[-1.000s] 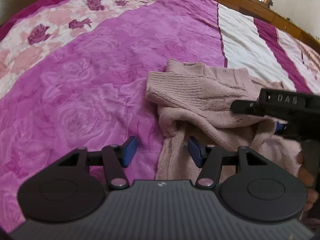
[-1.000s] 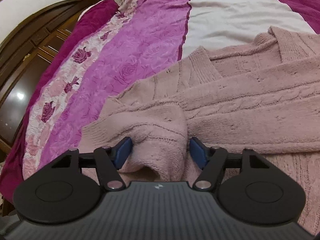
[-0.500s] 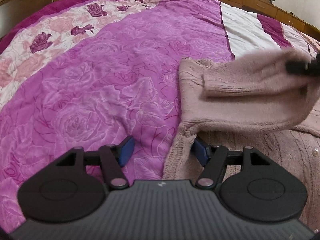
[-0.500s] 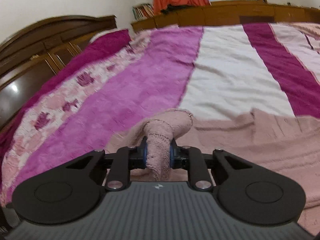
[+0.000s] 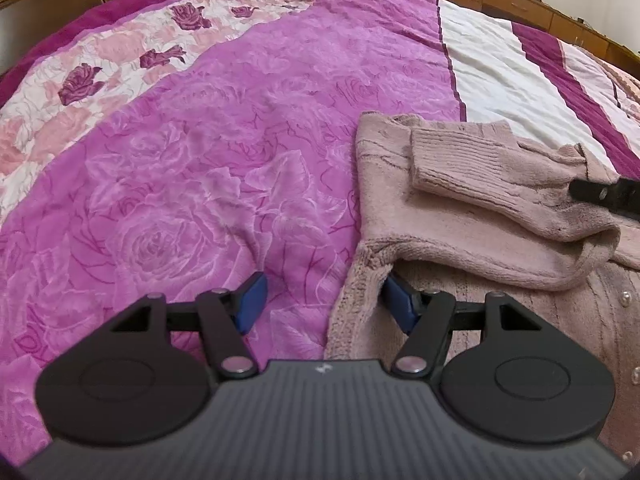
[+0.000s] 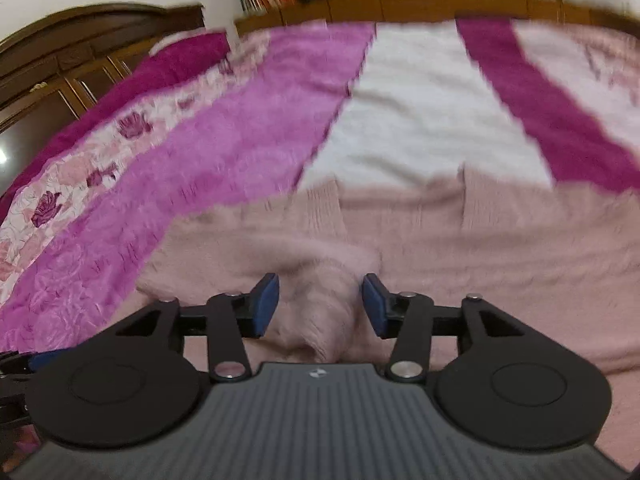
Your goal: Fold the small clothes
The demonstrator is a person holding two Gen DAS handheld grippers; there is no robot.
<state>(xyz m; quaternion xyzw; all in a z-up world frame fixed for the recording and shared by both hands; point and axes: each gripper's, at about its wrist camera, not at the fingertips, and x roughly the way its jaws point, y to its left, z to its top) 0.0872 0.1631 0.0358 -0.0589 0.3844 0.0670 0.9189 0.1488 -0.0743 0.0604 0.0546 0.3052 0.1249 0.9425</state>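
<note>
One sleeve point(image 5: 472, 176) of the pink knit cardigan point(image 5: 460, 240) lies folded across its body on the bed point(image 5: 200, 160); right gripper point(image 6: 320, 306) fingers have just opened off it, left gripper point(image 5: 324, 304) fingers apart straddling the hem; next, judged: fold the opposite sleeve.

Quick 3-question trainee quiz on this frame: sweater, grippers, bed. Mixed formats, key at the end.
1. True or false: the sleeve lies folded across the sweater body.
2. The right gripper is: A) clamped on the sleeve B) open, knit between its pads C) out of view.
3. Fill in: the left gripper straddles the sweater's ___ over the bedspread.

Key: 1 true; 2 B; 3 edge.
</note>
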